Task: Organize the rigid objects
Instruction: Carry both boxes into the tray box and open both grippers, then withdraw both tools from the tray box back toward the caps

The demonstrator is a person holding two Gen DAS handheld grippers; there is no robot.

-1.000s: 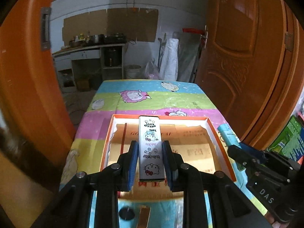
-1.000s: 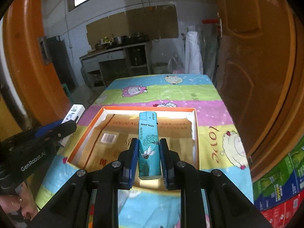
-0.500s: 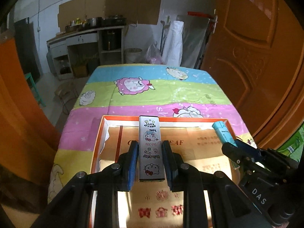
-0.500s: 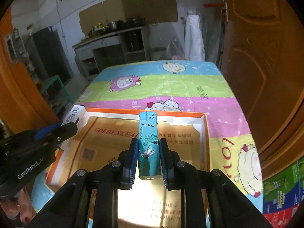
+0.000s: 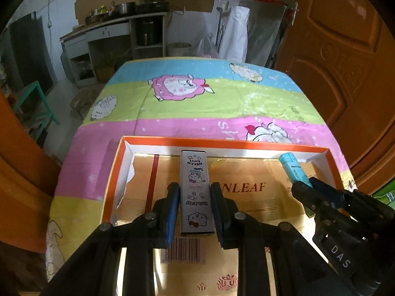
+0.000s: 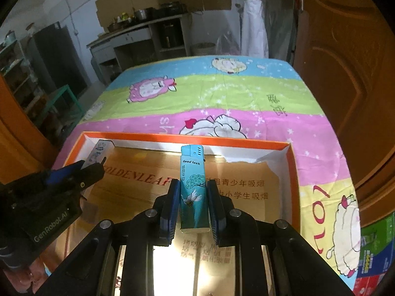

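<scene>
A cartoon-sheep cloth (image 5: pixel 197 108) in blue, green, pink and yellow bands is covering the counter. On it an orange-rimmed shallow box (image 5: pixel 222 142) is lying open, its gold printed floor showing. Over that box the left tool (image 5: pixel 195 212) is clamping a silver Hello Kitty lighter (image 5: pixel 196 194) between its blue pads, the lighter pointing toward the far wall of the box. Just beside it, the right tool (image 6: pixel 191 209) is squeezing a teal "Good luck" lighter (image 6: pixel 192 187), also above the box floor.
</scene>
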